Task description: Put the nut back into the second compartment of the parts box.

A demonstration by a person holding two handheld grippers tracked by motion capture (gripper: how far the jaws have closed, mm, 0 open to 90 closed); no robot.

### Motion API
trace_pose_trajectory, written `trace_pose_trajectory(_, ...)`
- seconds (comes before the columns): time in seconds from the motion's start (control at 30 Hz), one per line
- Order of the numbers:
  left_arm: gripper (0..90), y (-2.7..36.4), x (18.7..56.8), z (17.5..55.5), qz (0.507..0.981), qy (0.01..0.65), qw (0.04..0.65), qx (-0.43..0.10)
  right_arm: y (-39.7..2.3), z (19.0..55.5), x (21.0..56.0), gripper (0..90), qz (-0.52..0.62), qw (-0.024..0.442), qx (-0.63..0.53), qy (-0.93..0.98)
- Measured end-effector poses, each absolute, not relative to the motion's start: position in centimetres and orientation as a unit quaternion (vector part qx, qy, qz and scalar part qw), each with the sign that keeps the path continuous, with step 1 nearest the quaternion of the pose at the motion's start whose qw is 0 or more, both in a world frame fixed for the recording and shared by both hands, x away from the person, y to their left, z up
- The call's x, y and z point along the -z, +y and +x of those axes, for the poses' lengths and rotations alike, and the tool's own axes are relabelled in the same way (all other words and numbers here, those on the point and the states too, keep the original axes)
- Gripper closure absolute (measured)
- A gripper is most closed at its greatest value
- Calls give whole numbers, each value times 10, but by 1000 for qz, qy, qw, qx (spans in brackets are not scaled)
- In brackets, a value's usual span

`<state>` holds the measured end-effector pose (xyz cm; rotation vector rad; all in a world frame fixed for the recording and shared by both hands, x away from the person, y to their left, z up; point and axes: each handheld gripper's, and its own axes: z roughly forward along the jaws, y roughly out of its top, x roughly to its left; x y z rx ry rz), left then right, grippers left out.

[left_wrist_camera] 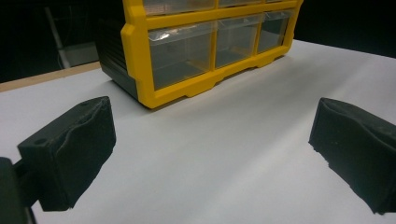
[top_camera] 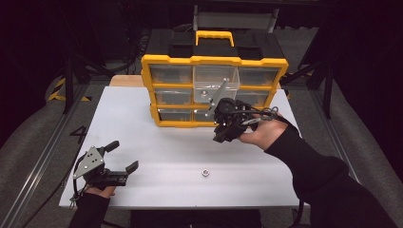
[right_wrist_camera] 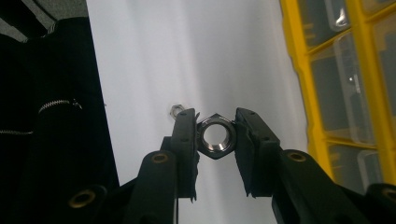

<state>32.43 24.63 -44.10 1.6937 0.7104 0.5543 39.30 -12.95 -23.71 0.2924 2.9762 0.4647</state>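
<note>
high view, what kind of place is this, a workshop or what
Probably a lab recording bench: a white table ringed by black curtains, a yellow parts organizer, and hand-held grippers, the right gripper pinching a steel nut.

The left gripper (left_wrist_camera: 212,158) has its two black jaws set wide apart, with nothing between them, one at each lower corner of the left gripper view. Both padded faces are uneven and worn. Landmark: the yellow-framed drawer cabinet (left_wrist_camera: 140,70), standing on the white table (left_wrist_camera: 224,154) beyond the jaws, nearer the left jaw. Its clear plastic drawers (left_wrist_camera: 180,53) are seated in the frame in a row; contents cannot be made out. Left of the cabinet, a wooden edge (left_wrist_camera: 42,77) borders the table, with dark background beyond.
</note>
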Motion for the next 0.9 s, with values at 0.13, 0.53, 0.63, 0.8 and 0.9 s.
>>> trace_pose_trajectory(0.13, 12, 246, 441, 324, 723, 303, 574, -236, -129, 395, 224, 698, 97, 66, -155, 981)
trace_pose_trajectory(0.53, 12, 247, 441, 325, 723, 303, 575, -235, -124, 410, 175, 698, 100, 86, -171, 976)
trace_pose_trajectory(0.63, 12, 247, 441, 324, 723, 303, 575, -235, -120, 413, 164, 697, 101, 94, -173, 975)
trace_pose_trajectory(0.8, 13, 247, 441, 325, 720, 303, 578, -236, -116, 421, 146, 697, 100, 102, -175, 974)
trace_pose_trajectory(0.9, 12, 247, 441, 325, 720, 303, 578, -236, -114, 425, 137, 697, 102, 109, -176, 973)
